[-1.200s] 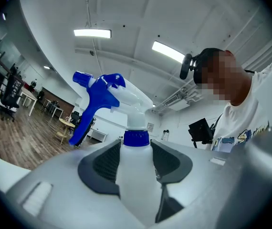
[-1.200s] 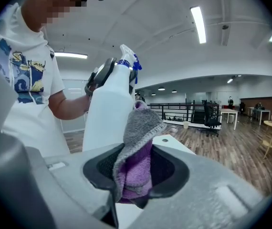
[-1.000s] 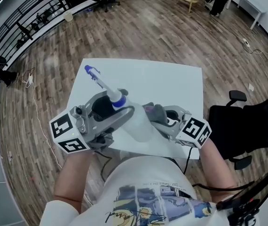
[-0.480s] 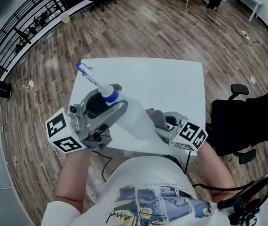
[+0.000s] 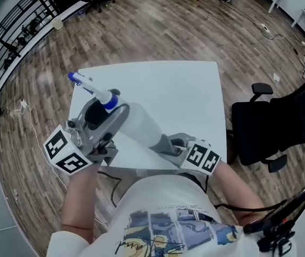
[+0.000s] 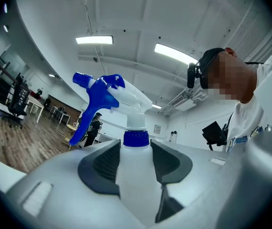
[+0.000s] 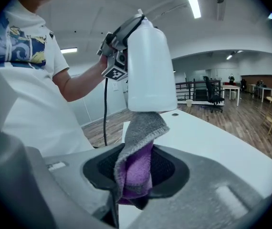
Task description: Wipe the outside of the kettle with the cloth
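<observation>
No kettle is in view. A translucent white spray bottle [image 5: 139, 123] with a blue trigger head [image 5: 80, 81] lies tilted above the white table [image 5: 184, 90]. My left gripper [image 5: 105, 115] is shut on its neck just below the blue collar; in the left gripper view the bottle [image 6: 135, 185] stands between the pads [image 6: 105, 163]. My right gripper [image 5: 173, 144] is shut on a grey and purple cloth [image 7: 137, 159]. The cloth's upper fold touches the bottle's base [image 7: 148, 75]. In the right gripper view, the left gripper [image 7: 116, 46] sits at the bottle's top.
The table's near edge [image 5: 158, 169] lies just under both grippers. A black office chair [image 5: 270, 122] stands to the right of the table. A cable [image 5: 112, 189] hangs from the left gripper. Wooden floor surrounds the table.
The right gripper with the cloth has sunk from the bottle's side to its base, nearer the table's front edge. The bottle and left gripper have drifted slightly left.
</observation>
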`<state>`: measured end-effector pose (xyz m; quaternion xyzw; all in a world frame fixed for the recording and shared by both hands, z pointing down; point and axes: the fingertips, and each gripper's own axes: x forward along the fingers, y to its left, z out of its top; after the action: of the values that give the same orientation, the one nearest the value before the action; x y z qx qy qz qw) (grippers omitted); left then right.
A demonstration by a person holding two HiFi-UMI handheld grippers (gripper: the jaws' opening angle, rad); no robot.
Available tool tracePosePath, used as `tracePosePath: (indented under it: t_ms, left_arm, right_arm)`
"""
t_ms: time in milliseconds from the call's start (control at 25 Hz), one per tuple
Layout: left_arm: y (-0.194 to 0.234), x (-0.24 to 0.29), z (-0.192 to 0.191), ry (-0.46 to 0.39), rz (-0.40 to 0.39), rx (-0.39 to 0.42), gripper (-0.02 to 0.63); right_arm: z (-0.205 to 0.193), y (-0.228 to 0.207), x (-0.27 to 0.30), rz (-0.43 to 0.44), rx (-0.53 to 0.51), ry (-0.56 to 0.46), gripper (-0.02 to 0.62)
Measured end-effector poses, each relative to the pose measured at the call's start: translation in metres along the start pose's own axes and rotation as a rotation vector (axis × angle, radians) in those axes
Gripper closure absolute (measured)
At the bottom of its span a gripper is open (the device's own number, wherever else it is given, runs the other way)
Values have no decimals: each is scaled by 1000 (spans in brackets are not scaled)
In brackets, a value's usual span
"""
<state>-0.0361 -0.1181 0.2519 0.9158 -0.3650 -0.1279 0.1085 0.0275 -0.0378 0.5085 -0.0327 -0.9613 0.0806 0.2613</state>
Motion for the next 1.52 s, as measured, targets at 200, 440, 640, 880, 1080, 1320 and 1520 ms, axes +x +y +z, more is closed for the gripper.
tracePosePath:
  t_ms: [200,440,640,880,1080,1320,1520]
  left_arm:
    - [18,-9,0,10,45,-4,405]
    - [47,-11,-19,33,111,19,405]
    - [72,-16,-33,65,179,55,405]
    - [100,-21,-63,119,229,115,405]
    - [118,-13,-87,119,253,133,405]
    - [143,-3,-100,131,284,146,407]
    - [158,3,-110,150,320,169,407]
  right_arm:
    - [7,15,6,24,7,34,463]
    - [-5,20,11,9,-12,88,462]
    - [1,20,12,-32,5,86,462]
    - [2,6,21,-116,22,89,462]
    - [-9,-3,14,-169,29,92,462]
    - [-7,-19,5,-264,94,62,462]
    - [-5,-29,-2,-329,133,53,462]
